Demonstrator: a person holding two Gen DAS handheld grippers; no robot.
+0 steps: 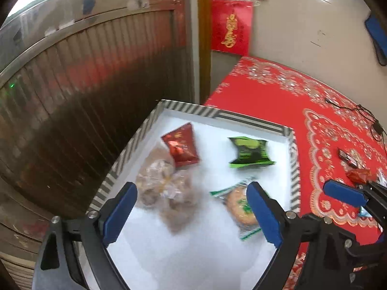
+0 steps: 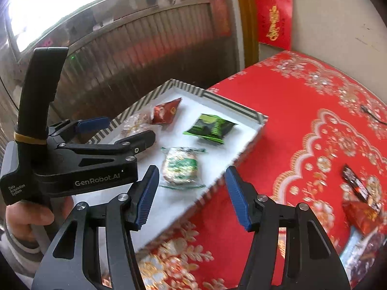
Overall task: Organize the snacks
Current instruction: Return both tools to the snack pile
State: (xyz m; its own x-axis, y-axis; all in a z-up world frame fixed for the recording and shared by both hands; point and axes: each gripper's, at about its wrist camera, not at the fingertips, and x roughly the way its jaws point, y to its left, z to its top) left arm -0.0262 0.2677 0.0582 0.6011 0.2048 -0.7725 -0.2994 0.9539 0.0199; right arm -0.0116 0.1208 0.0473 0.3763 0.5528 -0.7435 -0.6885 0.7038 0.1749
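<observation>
A striped-rim box with a white floor holds a red packet, a dark green packet, a green-and-white wrapped biscuit and clear-wrapped brown pastries. My left gripper is open and empty above the box, over the pastries and biscuit. My right gripper is open and empty, above the box's near right rim. In the right wrist view the biscuit, green packet and red packet lie in the box. Loose red and dark packets lie on the tablecloth.
The box stands at the left corner of a table under a red patterned cloth. A dark ribbed door is behind and left. A black cable lies at the far right. The left gripper's body shows in the right wrist view.
</observation>
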